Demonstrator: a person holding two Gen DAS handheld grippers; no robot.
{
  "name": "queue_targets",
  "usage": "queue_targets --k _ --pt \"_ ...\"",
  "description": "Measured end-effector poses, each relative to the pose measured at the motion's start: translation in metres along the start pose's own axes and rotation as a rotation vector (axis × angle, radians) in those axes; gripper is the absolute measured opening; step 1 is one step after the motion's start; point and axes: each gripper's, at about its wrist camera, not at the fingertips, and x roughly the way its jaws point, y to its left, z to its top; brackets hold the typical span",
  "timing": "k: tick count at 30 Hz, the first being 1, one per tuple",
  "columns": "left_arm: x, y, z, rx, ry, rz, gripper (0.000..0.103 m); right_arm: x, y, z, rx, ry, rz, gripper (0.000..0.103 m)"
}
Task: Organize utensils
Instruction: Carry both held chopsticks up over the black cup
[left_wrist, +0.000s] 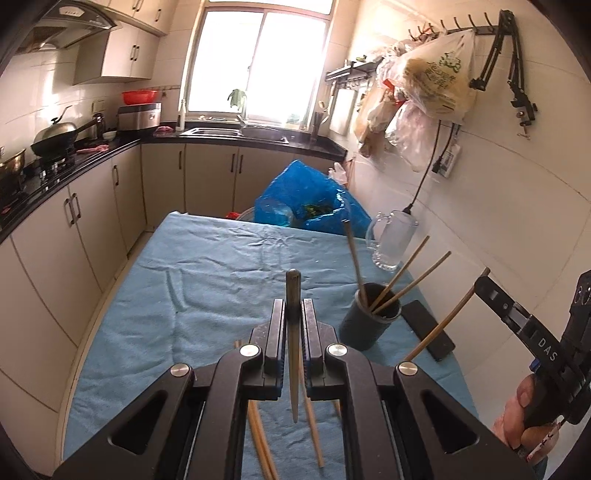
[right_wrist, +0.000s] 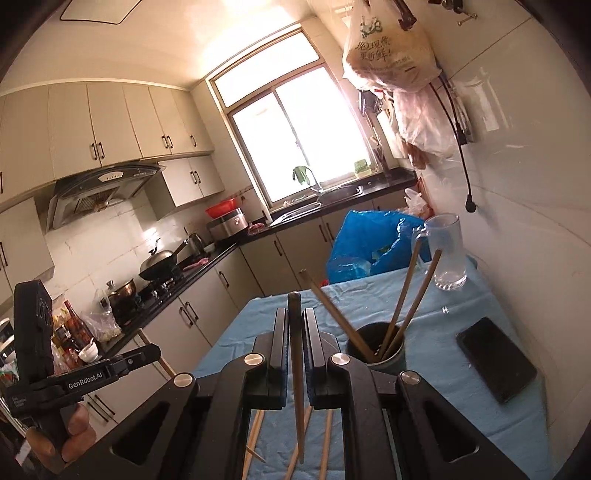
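Observation:
My left gripper (left_wrist: 293, 306) is shut on a chopstick (left_wrist: 293, 354), held upright above the blue-clothed table (left_wrist: 207, 273). My right gripper (right_wrist: 294, 317) is shut on another chopstick (right_wrist: 296, 369); it also shows at the right of the left wrist view (left_wrist: 484, 282) with its chopstick (left_wrist: 447, 317) slanting down. A dark round holder (left_wrist: 367, 321) with three chopsticks in it stands right of the left gripper, and shows in the right wrist view (right_wrist: 384, 349) just right of the right gripper. Several loose chopsticks (left_wrist: 258, 439) lie on the cloth below the grippers (right_wrist: 325, 446).
A black phone (right_wrist: 495, 358) lies right of the holder. A glass mug (right_wrist: 445, 251) stands at the table's far right by the wall. A blue plastic bag (left_wrist: 306, 199) sits beyond the table's far edge. Kitchen cabinets (left_wrist: 74, 221) run along the left.

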Motion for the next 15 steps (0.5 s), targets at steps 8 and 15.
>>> queue_targets --k 8,15 --pt "0.007 -0.032 0.03 0.042 -0.013 -0.049 0.007 -0.009 -0.012 0.032 0.006 -0.035 -0.012 0.008" --pt "0.018 -0.061 0.071 0.058 -0.049 -0.076 0.007 -0.012 -0.019 0.067 -0.02 -0.088 -0.038 0.008"
